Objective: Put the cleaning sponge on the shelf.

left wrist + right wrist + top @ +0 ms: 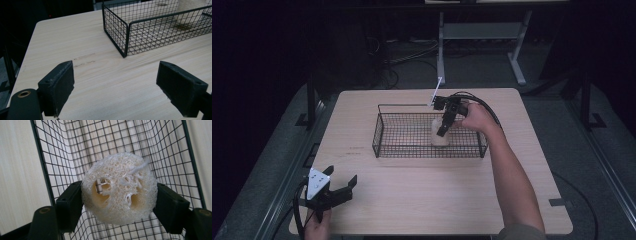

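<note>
In the high view, the left claw (343,186) sits at the lower left of the frame, above the near left corner of the desk (427,200), with a grey three-cornered plate on top and its black jaws spread wide, holding nothing. The person's left hand (318,226) grips it from the bottom edge. In the left gripper view the same claw (115,87) shows its two black padded jaws well apart over bare pale wood grain, with faint dark scuff marks on the desk just beyond the left jaw.

Farther up, at the middle of the frame, a black wire basket (384,131) stands on the desk, long and rectangular with a fine square mesh. Its near corner shows in the upper right of the left gripper view (125,37).

The right forearm reaches from the lower right of the high view up to the basket's right half, where the right hand (477,117) holds the right claw (443,131) pointing down into the basket. It is clenched on a loofah sponge (440,136), which is inside the basket near its right end.

In the right gripper view the loofah sponge (120,188) is pressed between both jaws at the frame's centre. It is off-white, rounded and chunky, made of coarse tangled fibres, with hollow channels showing a yellowish inside and a few loose strands at its top right. The basket's mesh lies behind it.
</note>
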A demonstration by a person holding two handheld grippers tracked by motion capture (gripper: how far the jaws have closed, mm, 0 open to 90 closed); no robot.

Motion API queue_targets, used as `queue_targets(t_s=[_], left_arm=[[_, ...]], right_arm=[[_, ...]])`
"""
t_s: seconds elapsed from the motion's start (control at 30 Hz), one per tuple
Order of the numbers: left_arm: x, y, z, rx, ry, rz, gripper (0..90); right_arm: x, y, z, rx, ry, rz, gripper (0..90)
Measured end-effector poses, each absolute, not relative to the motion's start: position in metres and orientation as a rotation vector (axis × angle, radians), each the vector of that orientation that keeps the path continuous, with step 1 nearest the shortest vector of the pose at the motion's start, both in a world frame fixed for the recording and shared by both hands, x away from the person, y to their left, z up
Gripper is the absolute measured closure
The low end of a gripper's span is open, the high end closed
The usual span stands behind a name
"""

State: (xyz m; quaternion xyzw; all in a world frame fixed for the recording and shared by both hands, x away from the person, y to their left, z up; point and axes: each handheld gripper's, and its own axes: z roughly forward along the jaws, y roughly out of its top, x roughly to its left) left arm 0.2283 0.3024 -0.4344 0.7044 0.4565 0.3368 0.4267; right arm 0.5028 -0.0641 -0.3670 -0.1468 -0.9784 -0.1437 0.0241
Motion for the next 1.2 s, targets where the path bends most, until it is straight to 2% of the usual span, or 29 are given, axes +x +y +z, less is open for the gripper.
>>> queue_targets(t_s=[0.77, 0.93, 1.2], left_arm=[[0.227, 0.302, -0.434, 1.773, 1.135, 0.849, 14.0], [0.226, 0.303, -0.434, 1.765, 1.14, 0.851, 14.0], [0.225, 0.303, -0.434, 1.767, 1.14, 0.852, 14.1]], right_arm=[[0.498, -0.064, -0.39, -0.461, -3.015, -0.453, 25.8], [0.496, -0.059, -0.393, -0.456, -3.027, -0.419, 20.3], [0.494, -0.058, -0.387, -0.455, -3.028, -0.438, 18.5]])
